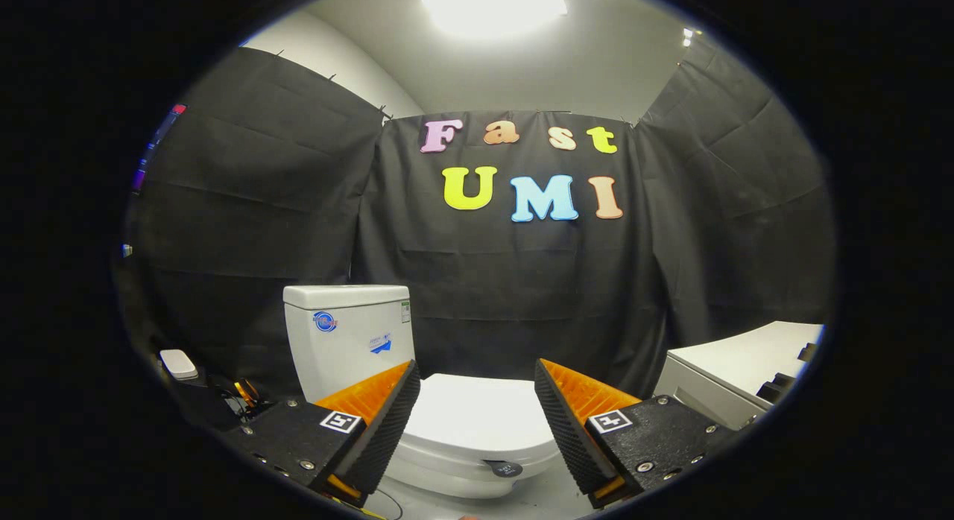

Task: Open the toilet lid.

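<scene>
We see the black cloth wall (522, 281) hung round the booth, with a pale ceiling above it and a bright lamp (493, 6) shining down. In front of the wall stands a white toilet (417, 401) on a pale floor (536, 501). Its tank (346, 334) rises upright at the back, left of the gap between our fingers, and bears a round badge and a small sticker on its front. The toilet lid (477, 423) lies flat and closed over the bowl, just ahead of the fingers and showing between them; a small dark round tag (505, 469) sits at its front edge. To the right of the toilet, well apart from it, we see a white cabinet or counter (738, 363) with some dark things at its far right edge that we cannot make out. To the left of the tank, low down, there is a small white box (179, 364) and a tangle of dark cables (238, 401) beside it. Our gripper (477, 412) hangs above the lid with its fingers (387, 423) spread wide, holding nothing and touching nothing, each with a square marker on its base
</scene>
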`<state>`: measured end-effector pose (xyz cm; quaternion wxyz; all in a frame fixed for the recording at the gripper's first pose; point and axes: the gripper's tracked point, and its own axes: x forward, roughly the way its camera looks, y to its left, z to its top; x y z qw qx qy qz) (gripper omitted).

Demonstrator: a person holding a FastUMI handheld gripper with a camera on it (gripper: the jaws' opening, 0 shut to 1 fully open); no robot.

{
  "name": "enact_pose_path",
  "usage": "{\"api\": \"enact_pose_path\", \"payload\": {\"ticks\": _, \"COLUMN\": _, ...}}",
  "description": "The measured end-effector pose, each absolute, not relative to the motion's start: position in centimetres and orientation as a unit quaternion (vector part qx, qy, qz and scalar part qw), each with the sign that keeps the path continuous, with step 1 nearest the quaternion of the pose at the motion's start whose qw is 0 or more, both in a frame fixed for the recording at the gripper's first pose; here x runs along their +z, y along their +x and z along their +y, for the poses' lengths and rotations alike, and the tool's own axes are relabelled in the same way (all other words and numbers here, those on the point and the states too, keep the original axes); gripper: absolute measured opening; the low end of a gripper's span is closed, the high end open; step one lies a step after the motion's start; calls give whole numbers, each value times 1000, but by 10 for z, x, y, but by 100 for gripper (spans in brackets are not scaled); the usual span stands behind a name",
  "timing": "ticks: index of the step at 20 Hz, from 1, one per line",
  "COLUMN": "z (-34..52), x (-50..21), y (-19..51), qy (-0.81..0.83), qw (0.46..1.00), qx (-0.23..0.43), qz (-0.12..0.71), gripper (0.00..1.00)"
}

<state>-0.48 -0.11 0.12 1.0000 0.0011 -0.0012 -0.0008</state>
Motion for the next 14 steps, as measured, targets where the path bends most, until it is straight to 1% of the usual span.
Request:
{"api": "enact_pose_path", "payload": {"ticks": 9, "z": -4, "x": 1, "y": -6, "qy": 2, "qw": 1000, "qx": -4, "qz": -2, "gripper": 95}}
{"api": "enact_pose_path", "payload": {"ticks": 14, "z": -11, "x": -3, "y": -4, "qy": 2, "qw": 1000, "qx": -18, "qz": -3, "gripper": 95}}
